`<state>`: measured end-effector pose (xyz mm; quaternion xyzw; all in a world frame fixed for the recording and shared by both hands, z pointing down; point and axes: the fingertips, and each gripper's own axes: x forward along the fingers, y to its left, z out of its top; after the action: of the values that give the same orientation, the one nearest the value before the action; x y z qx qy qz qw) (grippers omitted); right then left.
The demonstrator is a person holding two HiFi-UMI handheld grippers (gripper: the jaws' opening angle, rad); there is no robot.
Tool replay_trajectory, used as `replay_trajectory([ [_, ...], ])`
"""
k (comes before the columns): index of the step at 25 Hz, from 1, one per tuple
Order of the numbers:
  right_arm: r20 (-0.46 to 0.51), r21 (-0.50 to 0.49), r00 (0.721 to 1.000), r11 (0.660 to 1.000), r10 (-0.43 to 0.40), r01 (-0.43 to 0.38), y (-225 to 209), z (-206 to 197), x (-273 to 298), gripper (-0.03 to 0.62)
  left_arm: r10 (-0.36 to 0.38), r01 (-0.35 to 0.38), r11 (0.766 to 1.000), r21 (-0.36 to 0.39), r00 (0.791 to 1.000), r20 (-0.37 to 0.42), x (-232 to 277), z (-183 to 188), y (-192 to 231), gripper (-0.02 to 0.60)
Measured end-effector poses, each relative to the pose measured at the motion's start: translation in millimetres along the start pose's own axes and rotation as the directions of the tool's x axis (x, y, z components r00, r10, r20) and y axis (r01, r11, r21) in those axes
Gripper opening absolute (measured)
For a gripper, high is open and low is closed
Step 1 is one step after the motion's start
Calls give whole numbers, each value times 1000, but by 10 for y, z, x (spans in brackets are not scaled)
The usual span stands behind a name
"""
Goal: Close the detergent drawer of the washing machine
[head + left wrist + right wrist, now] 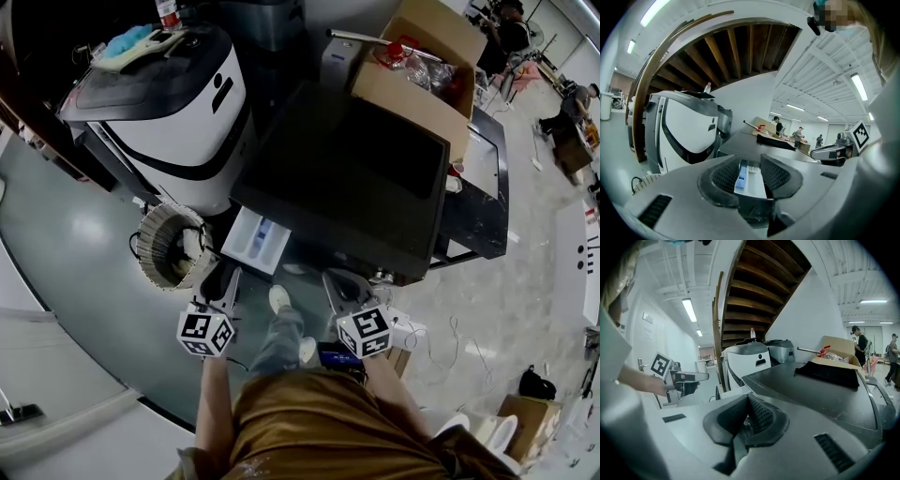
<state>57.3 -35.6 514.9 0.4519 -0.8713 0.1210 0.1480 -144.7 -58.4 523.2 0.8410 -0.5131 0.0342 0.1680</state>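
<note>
The washing machine point(356, 178) has a dark top, and its white detergent drawer point(255, 241) stands pulled out at the front left corner. My left gripper point(228, 278) sits just in front of the drawer's front edge. In the left gripper view the jaws stand open, and the drawer point(752, 183) with its blue insert point(742, 174) shows in the gap between the pads, which do not press on it. My right gripper point(339, 284) hangs in front of the machine, to the right of the drawer. Its jaws are shut with nothing between them point(746, 405).
A white and black appliance point(173, 103) stands left of the machine, with a round ribbed basket point(169, 246) on the floor below it. An open cardboard box point(422, 66) and a dark cloth point(827, 371) lie on the machine's top. Several people stand at the far right.
</note>
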Motion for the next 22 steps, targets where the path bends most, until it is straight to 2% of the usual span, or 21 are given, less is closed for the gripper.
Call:
replay_trajectory([
  [11,-58,-54,998,998,12,-16,-5,-151,134,12,3,-3,1000,-15,999,-51,47,-345,173,147],
  [22,-92,-41,996,999,20,-24,-17,-262,217,12,-28,26,999,-20,993,-114,101,-634,196,172],
])
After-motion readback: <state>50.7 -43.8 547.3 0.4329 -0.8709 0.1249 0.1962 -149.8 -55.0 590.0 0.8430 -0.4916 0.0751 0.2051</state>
